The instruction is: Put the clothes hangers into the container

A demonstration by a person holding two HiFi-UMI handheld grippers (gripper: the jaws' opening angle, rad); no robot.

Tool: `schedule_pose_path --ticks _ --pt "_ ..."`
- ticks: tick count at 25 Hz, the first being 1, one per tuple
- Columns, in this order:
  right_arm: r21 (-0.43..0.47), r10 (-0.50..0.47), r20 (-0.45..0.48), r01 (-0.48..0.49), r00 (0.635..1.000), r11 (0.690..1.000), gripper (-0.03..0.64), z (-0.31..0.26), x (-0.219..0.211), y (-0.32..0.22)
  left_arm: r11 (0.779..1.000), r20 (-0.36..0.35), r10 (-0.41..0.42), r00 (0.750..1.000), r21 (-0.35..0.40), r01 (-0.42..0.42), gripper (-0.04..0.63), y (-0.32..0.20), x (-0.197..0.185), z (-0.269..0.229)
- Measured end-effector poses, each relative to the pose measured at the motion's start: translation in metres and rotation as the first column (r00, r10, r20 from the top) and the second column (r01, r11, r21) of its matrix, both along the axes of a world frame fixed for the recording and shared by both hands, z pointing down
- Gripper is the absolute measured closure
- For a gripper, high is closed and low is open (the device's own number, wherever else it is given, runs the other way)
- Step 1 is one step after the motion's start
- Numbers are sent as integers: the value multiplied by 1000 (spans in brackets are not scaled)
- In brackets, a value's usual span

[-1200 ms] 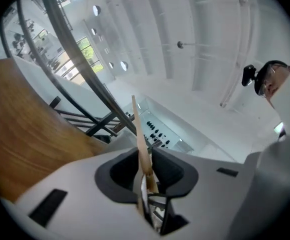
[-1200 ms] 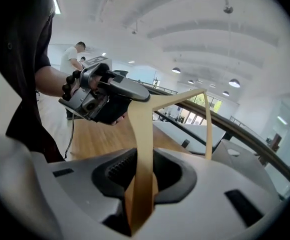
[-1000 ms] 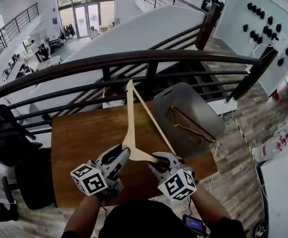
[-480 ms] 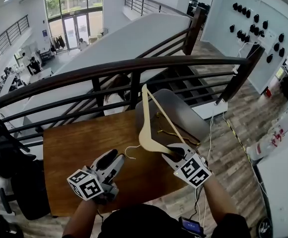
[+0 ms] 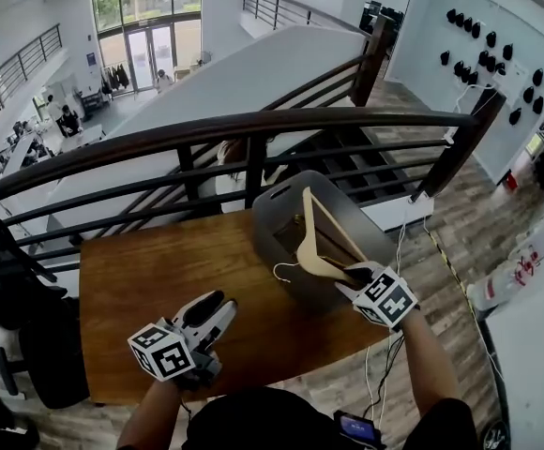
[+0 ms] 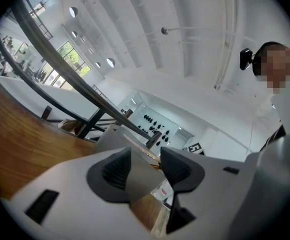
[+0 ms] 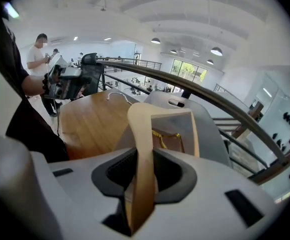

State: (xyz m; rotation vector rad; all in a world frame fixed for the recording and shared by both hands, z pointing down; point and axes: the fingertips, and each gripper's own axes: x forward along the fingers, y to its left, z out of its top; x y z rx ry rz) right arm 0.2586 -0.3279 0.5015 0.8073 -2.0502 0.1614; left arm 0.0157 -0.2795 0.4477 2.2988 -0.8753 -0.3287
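Observation:
My right gripper [image 5: 355,275] is shut on one arm of a pale wooden hanger [image 5: 317,240]. It holds the hanger tilted over the open grey container [image 5: 277,202] at the right of the wooden table [image 5: 150,270]. In the right gripper view the hanger [image 7: 142,134] stands between the pads, in front of the container [image 7: 210,134], where a gold wire hanger [image 7: 167,139] lies. My left gripper [image 5: 212,309] hovers low over the table's near edge. Its jaws have just been opening and nothing is between them. The left gripper [image 6: 145,168] looks toward the container [image 6: 116,138].
A dark curved railing [image 5: 253,127] runs along the table's far side, with a stairwell drop beyond it. A black chair [image 5: 9,289] stands to the left of the table. Cables [image 5: 401,251] hang off the right edge near the container.
The right gripper has carried the wooden hanger rightward from above the table to over the container. The left gripper has let go of the hanger, opened, and drawn back toward the near edge.

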Motion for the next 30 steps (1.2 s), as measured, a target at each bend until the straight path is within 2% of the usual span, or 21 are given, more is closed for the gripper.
schedule_pose_path --ticks 5,9,14,18,21,26,30 --pt "-51 57 -36 -59 998 997 528 12 13 -19 1000 10 -9 1000 -24 9 407 3 1 9" --pt "-96 57 -93 -65 994 993 528 12 16 -32 1000 20 -2 1000 -30 3 407 5 5 10" --pt "-119 78 -86 -88 993 989 528 17 13 -47 999 26 -17 1000 -37 18 407 9 6 12" --pt "-103 37 -147 -53 988 993 528 25 17 -58 999 14 -36 999 -23 36 407 14 5 12" --pt "-77 10 -209 -27 978 997 531 31 18 -67 998 56 -68 996 -9 69 408 15 -1 16" --pt "-66 12 -210 -26 978 997 531 40 9 -80 996 167 -85 982 -2 87 408 17 -6 30" --pt "-50 3 -270 -17 963 999 528 41 10 -89 994 163 -103 981 -22 108 408 20 -9 33"
